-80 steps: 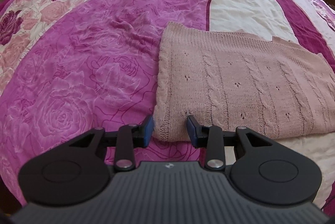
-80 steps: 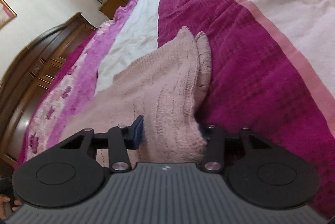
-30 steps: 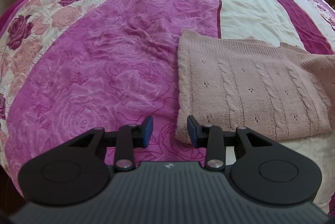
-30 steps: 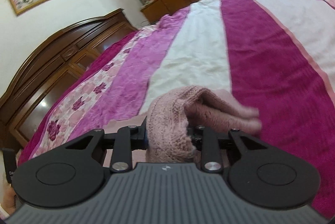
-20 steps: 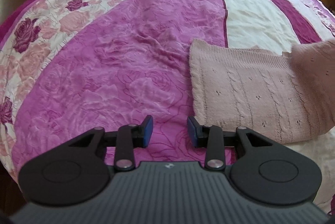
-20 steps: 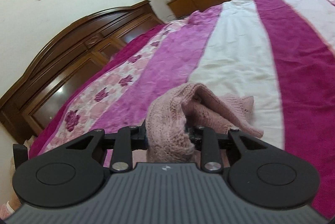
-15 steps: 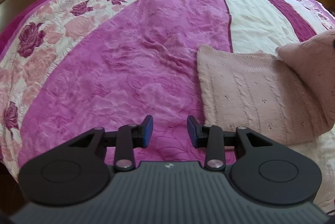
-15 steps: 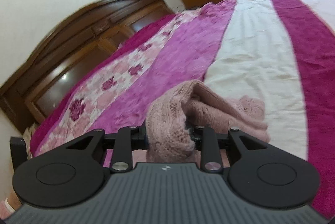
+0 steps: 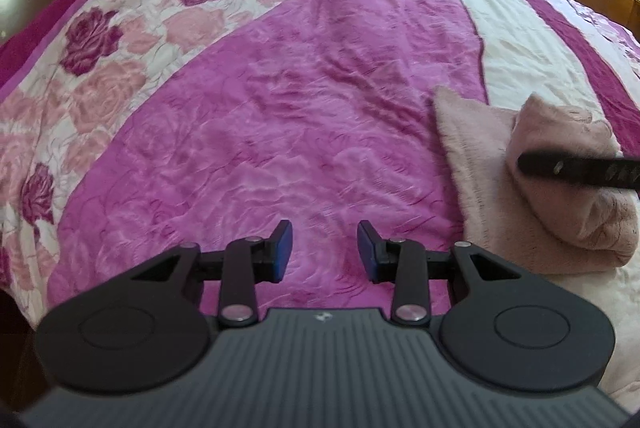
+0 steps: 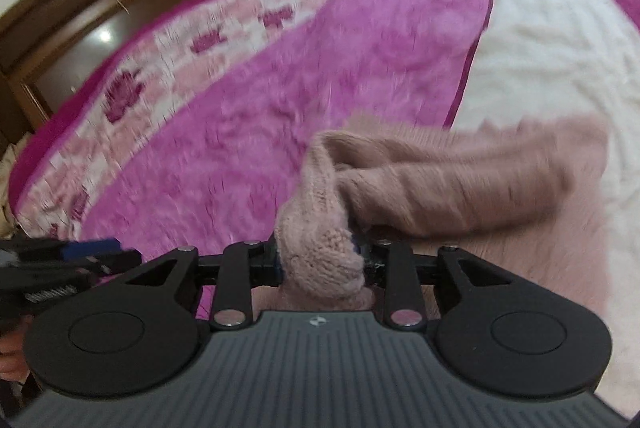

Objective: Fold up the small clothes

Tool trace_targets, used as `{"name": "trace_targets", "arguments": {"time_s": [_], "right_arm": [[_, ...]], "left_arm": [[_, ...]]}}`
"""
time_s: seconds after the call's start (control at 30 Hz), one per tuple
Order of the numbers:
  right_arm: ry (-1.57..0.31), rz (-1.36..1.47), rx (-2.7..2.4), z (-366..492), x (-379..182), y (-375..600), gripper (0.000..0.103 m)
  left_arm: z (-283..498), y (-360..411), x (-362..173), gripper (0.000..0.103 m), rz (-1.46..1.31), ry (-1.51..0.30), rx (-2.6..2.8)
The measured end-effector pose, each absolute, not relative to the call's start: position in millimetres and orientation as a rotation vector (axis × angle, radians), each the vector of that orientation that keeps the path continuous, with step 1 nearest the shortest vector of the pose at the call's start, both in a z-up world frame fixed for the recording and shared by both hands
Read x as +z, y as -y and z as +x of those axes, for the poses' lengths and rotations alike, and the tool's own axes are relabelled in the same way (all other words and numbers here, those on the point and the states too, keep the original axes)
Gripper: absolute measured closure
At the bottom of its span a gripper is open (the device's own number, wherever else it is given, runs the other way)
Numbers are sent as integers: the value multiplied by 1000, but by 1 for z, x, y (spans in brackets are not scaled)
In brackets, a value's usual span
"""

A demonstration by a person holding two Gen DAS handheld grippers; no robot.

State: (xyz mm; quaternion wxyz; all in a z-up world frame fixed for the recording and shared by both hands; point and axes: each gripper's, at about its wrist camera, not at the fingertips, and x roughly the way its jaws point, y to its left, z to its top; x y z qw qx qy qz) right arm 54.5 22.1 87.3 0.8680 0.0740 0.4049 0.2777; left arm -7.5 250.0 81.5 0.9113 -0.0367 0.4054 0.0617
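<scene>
Two grippers: our left gripper (image 9: 324, 248) hangs spread over bare magenta bedspread (image 9: 280, 132); our right gripper (image 10: 320, 260) pinches the pink knit sweater (image 10: 460, 188), its lifted edge doubling over at three o'clock, headboard (image 10: 120, 4) beyond.

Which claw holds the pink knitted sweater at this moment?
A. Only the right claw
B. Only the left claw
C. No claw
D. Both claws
A: the right claw is closed on a bunched edge of the pink knitted sweater, while the left claw is open with only the bedspread between its fingers.
</scene>
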Motion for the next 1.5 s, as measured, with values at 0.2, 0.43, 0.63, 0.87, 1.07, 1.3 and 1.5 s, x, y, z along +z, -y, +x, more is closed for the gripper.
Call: {"name": "trace_targets", "arguments": {"time_s": [0.2, 0.43, 0.63, 0.87, 1.07, 1.3, 1.5], "right_arm": [[-796, 260, 582, 32, 81, -20, 42], [-766, 395, 580, -9, 96, 19, 40], [-681, 387, 501, -29, 115, 56, 39], [-613, 392, 382, -23, 118, 91, 38], [-629, 444, 316, -20, 104, 114, 38], [-642, 465, 274, -19, 92, 130, 37], [-648, 504, 259, -17, 82, 140, 36]], "left_arm": [[-10, -270, 77, 65, -108, -838, 148], [-5, -266, 86, 66, -113, -798, 106], [8, -236, 101, 66, -70, -753, 31], [28, -187, 114, 65, 6, -717, -89], [49, -146, 114, 65, 64, -711, -224], [78, -109, 110, 37, 154, -681, -344], [94, -86, 95, 37, 239, -736, -391]]}}
